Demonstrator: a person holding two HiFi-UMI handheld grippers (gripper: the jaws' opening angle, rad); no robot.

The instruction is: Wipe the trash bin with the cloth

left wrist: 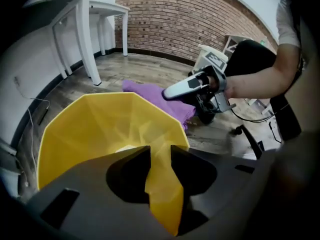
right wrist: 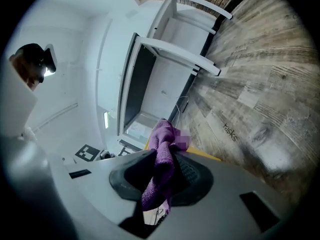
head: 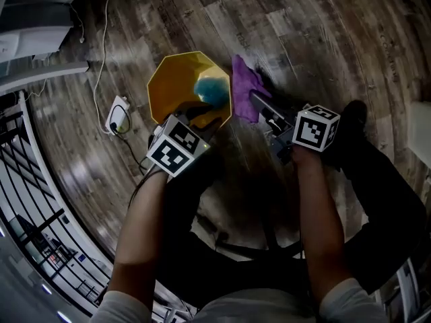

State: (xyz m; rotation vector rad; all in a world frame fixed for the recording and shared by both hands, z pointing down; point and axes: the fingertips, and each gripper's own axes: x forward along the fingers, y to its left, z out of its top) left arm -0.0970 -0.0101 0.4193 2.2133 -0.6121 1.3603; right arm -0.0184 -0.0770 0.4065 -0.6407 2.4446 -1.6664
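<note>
The yellow trash bin [head: 168, 86] stands on the wooden floor [head: 323, 39], out on the open boards, with a white plug block [head: 118, 115] nearer the floor's wall-side edge. The left hand-held gripper [head: 202, 118] is clamped on the bin's near wall, with the yellow panel pinched between its jaws, and steadies it. The right hand-held gripper [head: 257, 101] is closed on a bunched purple cloth [head: 246, 86], held at the bin's right side by the rim. Whether the cloth presses on the wall or hangs just beside it cannot be told. Something teal [head: 212, 91] lies inside the bin, too blurred to name. This looks like the wiping step, either just starting or between strokes on the outer right face. The next move probably calls for pressing the cloth flat to that face and drawing it along the panel. Meanwhile the left grip must brace the light bin so it does not slide or tip.
</note>
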